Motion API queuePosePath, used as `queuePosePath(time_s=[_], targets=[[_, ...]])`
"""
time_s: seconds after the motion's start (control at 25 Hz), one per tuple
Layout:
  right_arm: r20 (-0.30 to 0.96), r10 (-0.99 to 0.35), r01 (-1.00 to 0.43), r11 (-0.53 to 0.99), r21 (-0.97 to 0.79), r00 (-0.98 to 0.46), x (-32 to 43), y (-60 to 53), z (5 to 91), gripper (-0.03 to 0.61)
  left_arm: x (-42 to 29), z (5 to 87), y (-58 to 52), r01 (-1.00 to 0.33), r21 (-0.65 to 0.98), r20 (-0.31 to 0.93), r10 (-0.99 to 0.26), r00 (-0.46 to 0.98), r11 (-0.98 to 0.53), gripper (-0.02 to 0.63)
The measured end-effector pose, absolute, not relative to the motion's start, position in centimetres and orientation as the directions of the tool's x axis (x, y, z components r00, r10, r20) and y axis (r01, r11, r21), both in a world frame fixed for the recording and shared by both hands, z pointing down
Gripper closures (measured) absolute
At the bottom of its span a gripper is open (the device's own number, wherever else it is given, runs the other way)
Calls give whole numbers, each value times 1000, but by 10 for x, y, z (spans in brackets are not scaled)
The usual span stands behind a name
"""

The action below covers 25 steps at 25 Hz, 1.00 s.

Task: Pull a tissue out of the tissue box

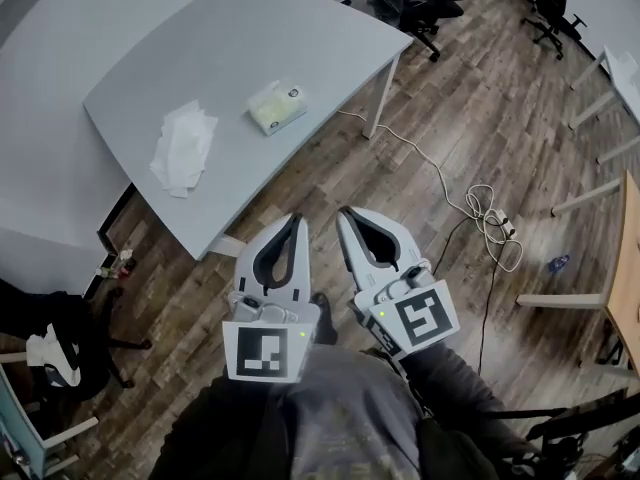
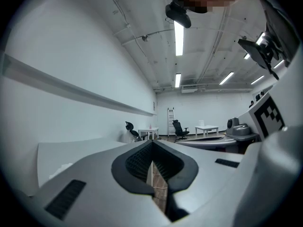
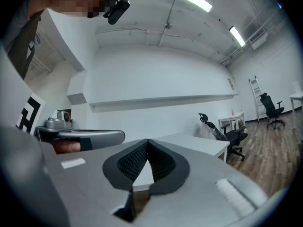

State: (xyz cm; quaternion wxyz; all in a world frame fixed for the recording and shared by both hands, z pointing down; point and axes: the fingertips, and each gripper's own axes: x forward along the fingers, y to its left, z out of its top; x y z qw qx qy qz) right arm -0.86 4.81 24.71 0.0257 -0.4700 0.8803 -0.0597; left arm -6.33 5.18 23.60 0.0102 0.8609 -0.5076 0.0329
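A pale green tissue box [image 1: 276,106] lies on the grey table [image 1: 230,38], with a white tissue showing at its top slot. A crumpled white tissue [image 1: 182,146] lies on the table to its left. Both grippers hang over the wooden floor, well short of the table. My left gripper [image 1: 296,218] is shut with nothing in it, its tips meeting in the left gripper view [image 2: 152,143]. My right gripper [image 1: 344,211] is also shut and empty, tips touching in the right gripper view [image 3: 147,142]. The box does not show in either gripper view.
A white cable and power strip [image 1: 492,220] trail across the floor right of the table. Black office chairs [image 1: 428,6] stand beyond the table's far corner. Another black chair [image 1: 60,348] sits at the lower left. A wooden table edge [image 1: 628,268] runs along the right.
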Motion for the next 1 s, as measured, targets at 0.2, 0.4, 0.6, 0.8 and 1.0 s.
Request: queuePosePath(time_s=[0.2, 0.4, 0.6, 0.8, 1.0], targets=[[21, -829, -826, 555, -104, -559, -21, 4, 240, 575, -75, 231, 7, -873, 1, 50, -872, 487, -487, 617], [17, -823, -822, 566, -68, -568, -16, -30, 227, 575, -68, 232, -25, -873, 21, 52, -872, 487, -487, 617], [7, -802, -802, 596, -47, -597, 0, -78, 229, 575, -53, 243, -69, -889, 13, 87, -885, 457, -458, 617], [34, -744, -743, 662, -99, -668, 16, -138, 259, 575, -35, 258, -128, -925, 6, 123, -917, 378, -380, 617], [66, -647, -648, 745, -158, -759, 28, -199, 283, 575, -17, 268, -192, -963, 3, 146, -953, 266, -268, 617]])
